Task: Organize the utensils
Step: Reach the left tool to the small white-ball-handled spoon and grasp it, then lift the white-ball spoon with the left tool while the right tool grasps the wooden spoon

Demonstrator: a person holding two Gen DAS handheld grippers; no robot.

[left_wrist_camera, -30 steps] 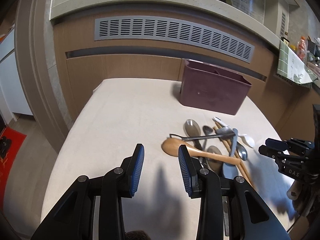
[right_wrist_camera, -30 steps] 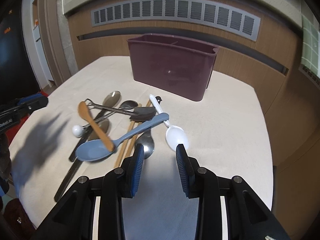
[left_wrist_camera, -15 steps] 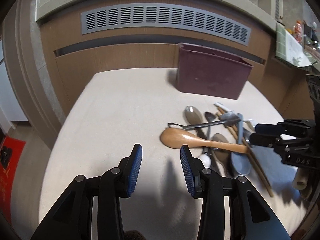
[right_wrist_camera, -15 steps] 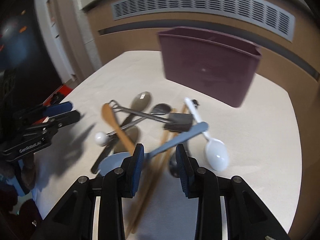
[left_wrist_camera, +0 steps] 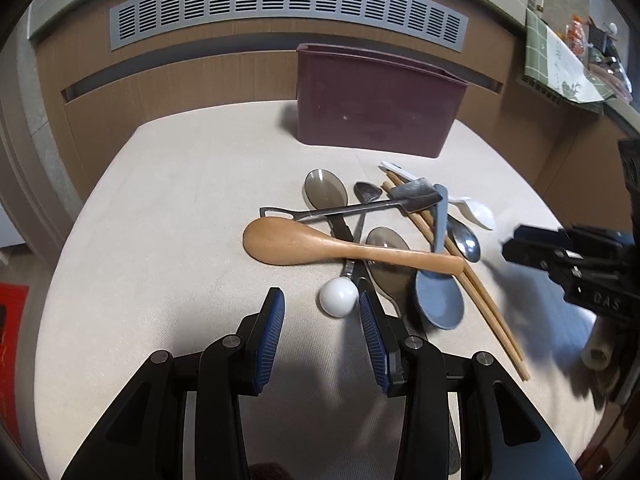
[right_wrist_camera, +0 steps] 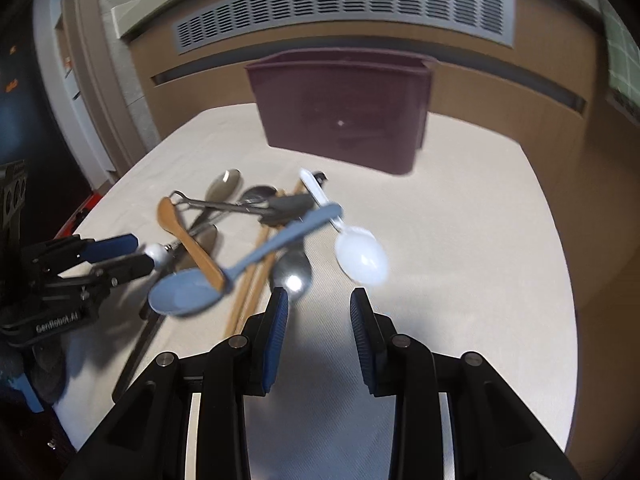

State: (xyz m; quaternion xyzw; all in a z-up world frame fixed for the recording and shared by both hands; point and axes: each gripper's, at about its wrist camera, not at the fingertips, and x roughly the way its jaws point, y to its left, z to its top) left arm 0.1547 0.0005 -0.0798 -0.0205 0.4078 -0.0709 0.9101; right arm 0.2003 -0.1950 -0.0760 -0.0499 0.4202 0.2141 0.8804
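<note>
Beige cloth covers the table (left_wrist_camera: 168, 208), and at its far side stands the maroon caddy (left_wrist_camera: 376, 100), nothing visible in it yet; the utensils lie heaped just in front of it. Largest is the wooden spoon (left_wrist_camera: 304, 246), resting across the pile — light, stiff, not slippery, and we judge its mid-handle the best hold. The blue plastic spoon (right_wrist_camera: 188, 292) and the chopsticks (left_wrist_camera: 480, 292) look light too, while the thin steel spoons would slide on the pads. Our left gripper (left_wrist_camera: 322, 310) has just widened and stands open around the white ball-ended handle (left_wrist_camera: 338, 297), not pressing it. Our right gripper (right_wrist_camera: 318, 308) — narrowing slightly — is open and empty near the white spoon (right_wrist_camera: 362, 258).
</note>
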